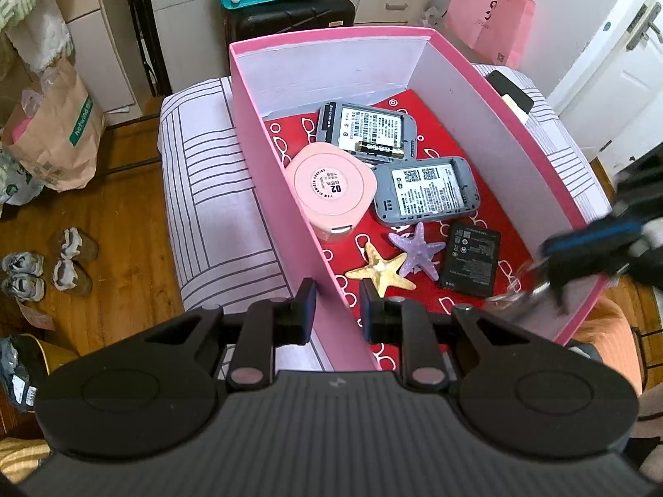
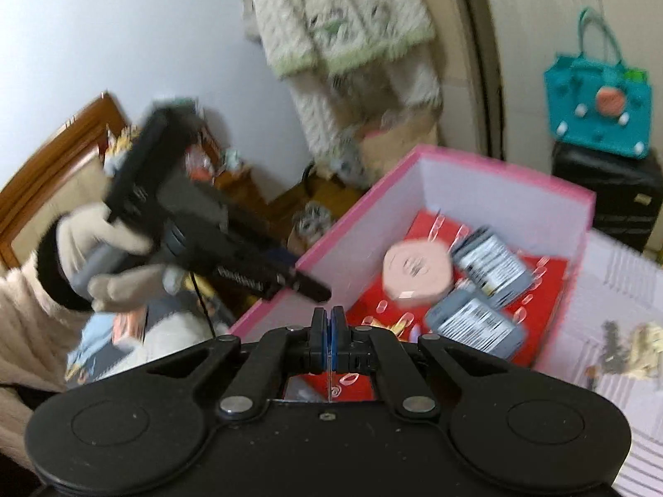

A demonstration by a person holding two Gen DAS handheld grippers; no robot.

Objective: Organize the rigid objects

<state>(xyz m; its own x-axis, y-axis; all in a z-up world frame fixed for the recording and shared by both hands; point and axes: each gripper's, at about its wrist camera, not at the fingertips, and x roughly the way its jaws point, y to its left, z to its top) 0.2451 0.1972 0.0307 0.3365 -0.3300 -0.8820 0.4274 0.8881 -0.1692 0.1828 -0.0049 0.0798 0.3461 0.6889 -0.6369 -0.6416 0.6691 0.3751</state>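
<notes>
Bed [image 1: 215,190]: carries the box; its cover is white with dark line squares.
Pink box [image 1: 497,124]: open, white inside, a red patterned sheet [image 1: 514,248] on its floor; all the task's small things lie inside it.
Left gripper [image 1: 335,310]: points steeply down at the box's near corner; its fingers [image 1: 306,310] straddle the pink side wall, one outside and one inside, pinching that wall.
Left hand [image 2: 99,248]: gloved in beige, wrapped around the left gripper's handle, seen at the left of the right wrist view.
Right gripper [image 2: 327,333]: blurred, over the box's near right rim; fingers pressed together on a thin clear sliver, which I cannot identify.
Pink round case [image 1: 331,186]: against the box's left wall; its lid sticker reads "02", the ring of smaller print is unreadable.
Far grey device [image 1: 366,130]: back cover off, white label with barcodes and tiny print too small to read.
Near grey device [image 1: 427,194]: just beside the pink case, same kind of label with QR codes.
Black battery pack [image 1: 470,259]: flat, near the right wall, fine white print illegible.
Purple starfish [image 1: 416,250]: touching the yellow starfish [image 1: 381,271], both near the front.
AA battery [image 1: 381,149]: black and gold, lying across the far device.
Paper bag [image 1: 62,132]: on the floor, green lettering not legible.
</notes>
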